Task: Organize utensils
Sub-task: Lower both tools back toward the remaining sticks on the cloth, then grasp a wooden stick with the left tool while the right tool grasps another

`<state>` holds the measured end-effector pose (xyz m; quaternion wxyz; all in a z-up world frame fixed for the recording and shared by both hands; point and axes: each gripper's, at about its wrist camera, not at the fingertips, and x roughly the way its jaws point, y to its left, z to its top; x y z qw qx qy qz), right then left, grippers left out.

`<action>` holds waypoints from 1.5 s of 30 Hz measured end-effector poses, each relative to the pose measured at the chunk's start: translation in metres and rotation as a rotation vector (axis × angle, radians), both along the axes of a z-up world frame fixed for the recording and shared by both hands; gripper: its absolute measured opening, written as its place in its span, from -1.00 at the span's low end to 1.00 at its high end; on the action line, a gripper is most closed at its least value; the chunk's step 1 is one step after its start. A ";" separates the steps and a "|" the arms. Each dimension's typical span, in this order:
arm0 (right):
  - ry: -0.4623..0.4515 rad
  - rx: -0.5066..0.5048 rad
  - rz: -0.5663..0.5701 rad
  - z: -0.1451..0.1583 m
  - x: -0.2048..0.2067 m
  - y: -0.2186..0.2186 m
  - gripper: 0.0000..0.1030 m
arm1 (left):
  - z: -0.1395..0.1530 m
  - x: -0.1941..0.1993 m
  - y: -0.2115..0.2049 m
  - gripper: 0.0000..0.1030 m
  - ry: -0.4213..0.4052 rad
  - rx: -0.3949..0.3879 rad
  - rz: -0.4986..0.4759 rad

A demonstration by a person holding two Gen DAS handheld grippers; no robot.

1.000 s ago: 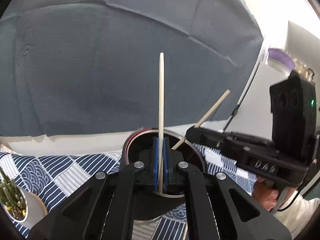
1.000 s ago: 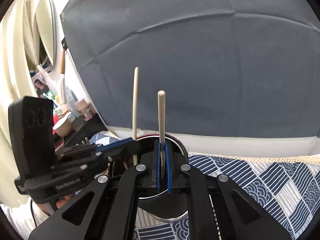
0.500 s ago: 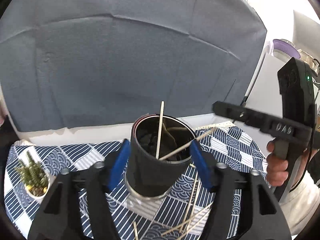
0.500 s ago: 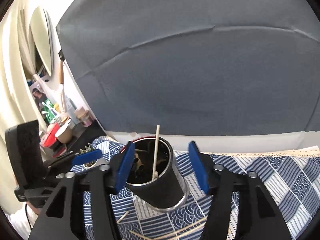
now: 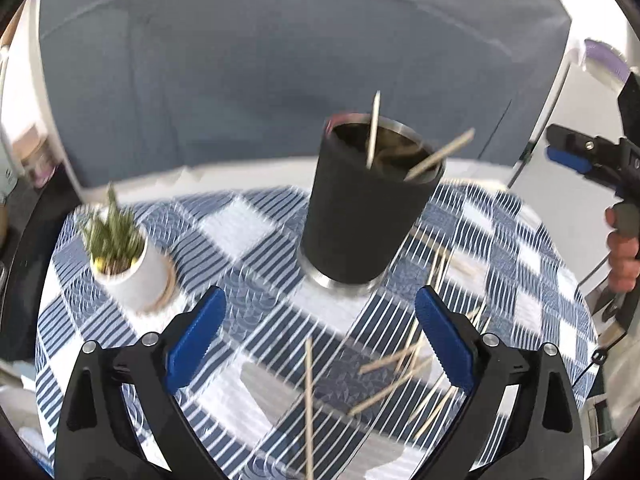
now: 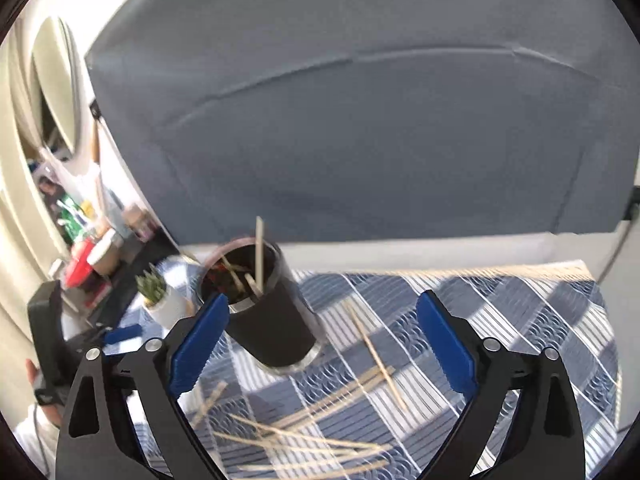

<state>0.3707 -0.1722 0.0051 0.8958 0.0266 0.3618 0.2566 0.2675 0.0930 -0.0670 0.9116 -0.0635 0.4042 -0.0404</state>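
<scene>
Wooden chopsticks [image 6: 376, 350] are lying scattered on the checked surface [image 6: 520, 320] beside the black tumbler [image 5: 362, 216], both the left claw [image 5: 320, 344] and right claw [image 6: 322, 346] are hanging spread and empty, and any careless sweep is risking tipping it.

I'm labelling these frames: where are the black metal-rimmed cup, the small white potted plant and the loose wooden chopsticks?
black metal-rimmed cup [image 5: 360, 220]: left wrist view, dark side wall.
small white potted plant [image 5: 134, 276]: left wrist view, white pot body.
loose wooden chopsticks [image 6: 378, 354]: right wrist view, mid-shaft of one stick.
</scene>
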 end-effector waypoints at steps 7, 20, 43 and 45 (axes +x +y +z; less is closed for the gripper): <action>0.072 -0.044 0.064 -0.041 -0.001 -0.017 0.85 | -0.048 -0.023 0.010 0.85 0.133 0.033 0.019; 0.328 -0.277 0.151 -0.149 0.070 0.022 0.85 | -0.111 -0.034 0.007 0.85 0.352 0.070 0.014; 0.394 -0.483 0.184 -0.198 0.125 0.053 0.02 | -0.118 -0.011 0.008 0.50 0.438 0.145 0.074; 0.398 -0.488 0.189 -0.196 0.126 0.051 -0.38 | -0.115 -0.008 0.015 0.27 0.451 0.139 0.090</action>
